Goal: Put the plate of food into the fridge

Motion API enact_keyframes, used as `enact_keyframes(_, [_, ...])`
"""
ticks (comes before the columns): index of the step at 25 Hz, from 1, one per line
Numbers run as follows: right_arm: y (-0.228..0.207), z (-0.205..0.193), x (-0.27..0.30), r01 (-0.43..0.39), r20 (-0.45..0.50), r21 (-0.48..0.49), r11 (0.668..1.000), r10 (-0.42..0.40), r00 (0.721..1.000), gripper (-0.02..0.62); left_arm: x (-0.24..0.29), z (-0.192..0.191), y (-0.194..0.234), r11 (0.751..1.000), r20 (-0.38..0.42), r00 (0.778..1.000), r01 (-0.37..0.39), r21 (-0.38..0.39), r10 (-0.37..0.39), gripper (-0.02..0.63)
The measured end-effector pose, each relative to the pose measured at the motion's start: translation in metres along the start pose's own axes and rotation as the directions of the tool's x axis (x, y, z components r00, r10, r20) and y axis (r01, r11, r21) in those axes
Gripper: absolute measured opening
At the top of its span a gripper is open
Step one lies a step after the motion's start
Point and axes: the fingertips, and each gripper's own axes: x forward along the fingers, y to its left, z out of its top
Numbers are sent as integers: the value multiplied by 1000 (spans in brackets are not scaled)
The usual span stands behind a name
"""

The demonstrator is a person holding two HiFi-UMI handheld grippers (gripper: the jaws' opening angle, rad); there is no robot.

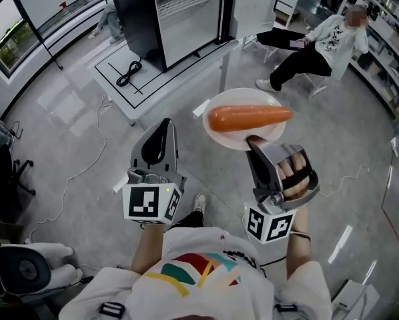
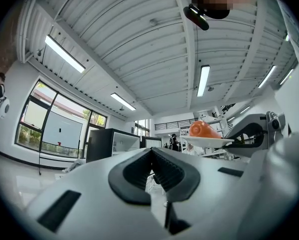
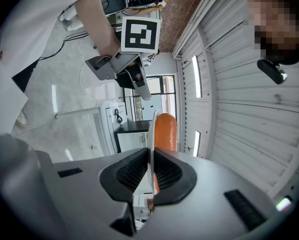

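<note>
Plate [image 1: 216, 134]: white and round, held level in the air in front of the person, above the grey floor and short of the table [image 1: 161, 79].
Carrot [image 1: 249, 117]: lay on the plate with its long axis across the head view, thick rounded end to the left, narrower tip to the right; it spanned nearly the plate's full width.
Right gripper [image 1: 255, 141]: jaws clamped on the near rim of the plate, which ran edge-on between the pads in the right gripper view.
Left gripper [image 1: 163, 127]: held beside the plate on its left, apart from it; jaws together with nothing between them.
Fridge [image 1: 143, 19]: black, stood on the table ahead, its front open with a wire shelf showing inside.
Cable [image 1: 128, 74]: black, coiled on the table just beside the fridge.
Seated person [image 1: 319, 42]: on a chair at the upper right, well apart from the plate.
</note>
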Motion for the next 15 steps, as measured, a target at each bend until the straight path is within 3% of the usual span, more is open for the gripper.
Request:
enact_keyframes(7, [-10,-12,49,5,-6,-15,1000,-5,1000,29,47,10,15,999,30,999,32,9,-32,7])
enact_keyframes(15, [-7,-14,106,-13,17,-9,1000,13,1000,29,88,1,43,999,10,999,34,39,-34,7])
